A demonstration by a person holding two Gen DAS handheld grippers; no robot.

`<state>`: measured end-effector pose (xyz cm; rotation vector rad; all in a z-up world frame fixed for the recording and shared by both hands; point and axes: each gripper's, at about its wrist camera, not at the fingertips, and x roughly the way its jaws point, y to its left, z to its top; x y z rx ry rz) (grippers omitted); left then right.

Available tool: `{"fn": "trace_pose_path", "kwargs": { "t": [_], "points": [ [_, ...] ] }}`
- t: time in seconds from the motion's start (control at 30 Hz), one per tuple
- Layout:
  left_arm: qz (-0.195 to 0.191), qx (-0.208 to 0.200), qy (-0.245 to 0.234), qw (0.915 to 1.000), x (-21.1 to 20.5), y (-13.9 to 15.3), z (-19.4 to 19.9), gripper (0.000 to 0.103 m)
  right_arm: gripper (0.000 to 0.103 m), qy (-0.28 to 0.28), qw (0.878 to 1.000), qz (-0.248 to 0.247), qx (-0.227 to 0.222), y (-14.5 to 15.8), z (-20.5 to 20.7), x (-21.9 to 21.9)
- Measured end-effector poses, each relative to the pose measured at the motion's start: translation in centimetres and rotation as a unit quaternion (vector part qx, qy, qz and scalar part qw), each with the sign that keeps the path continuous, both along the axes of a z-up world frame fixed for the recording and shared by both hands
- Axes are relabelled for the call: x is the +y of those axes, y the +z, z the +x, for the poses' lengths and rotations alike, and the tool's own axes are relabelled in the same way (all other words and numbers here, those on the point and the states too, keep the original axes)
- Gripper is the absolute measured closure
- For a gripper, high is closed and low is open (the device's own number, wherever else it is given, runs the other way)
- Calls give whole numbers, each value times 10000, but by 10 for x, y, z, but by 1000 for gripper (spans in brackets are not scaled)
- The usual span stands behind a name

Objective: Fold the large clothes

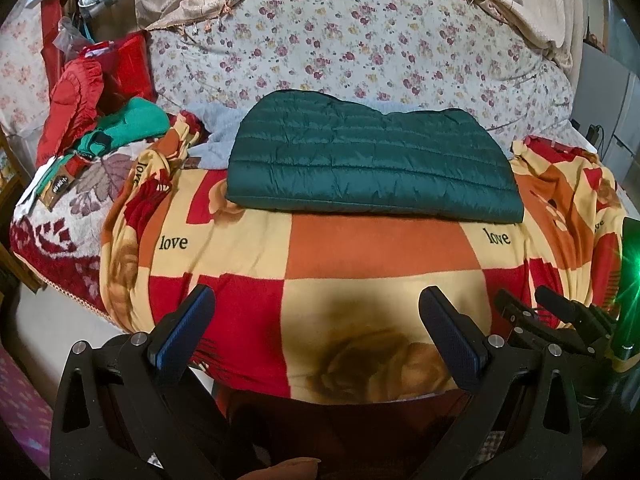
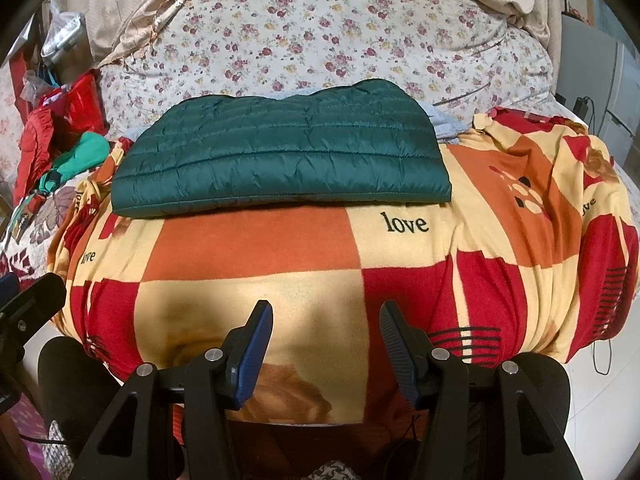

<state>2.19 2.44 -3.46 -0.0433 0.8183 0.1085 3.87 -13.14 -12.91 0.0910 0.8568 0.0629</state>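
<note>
Jacket [image 1: 372, 156] lies folded flat at 12 o'clock on the blanket [image 1: 376, 252]; looks finished. Your left gripper [image 1: 316, 300] and right gripper [image 2: 326, 314]: jaws open, empty.

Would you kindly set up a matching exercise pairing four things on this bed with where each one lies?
Things:
1. green jacket
2. red garment
3. floral quilt
4. left gripper

Places:
A. bunched at the far left
B. open over the blanket's near edge
C. folded flat on the checked blanket
D. behind the jacket, across the back

Pairs: 1-C, 2-A, 3-D, 4-B
</note>
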Motion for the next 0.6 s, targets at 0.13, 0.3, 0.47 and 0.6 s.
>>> {"fn": "trace_pose_path", "kwargs": {
  "t": [0.13, 0.3, 0.47, 0.6],
  "points": [
    [0, 5, 3, 10000, 0, 0, 0, 1, 50, -7, 10000, 5, 19, -1, 0, 1],
    [-2, 27, 5, 10000, 0, -2, 0, 1, 50, -7, 10000, 3, 21, -1, 1, 1],
    [-2, 28, 3, 10000, 0, -2, 1, 1, 49, -11, 10000, 2, 22, -2, 1, 1],
    [0, 33, 3, 10000, -1, -3, 1, 1, 49, -7, 10000, 6, 24, -1, 1, 1]
  ]
}}
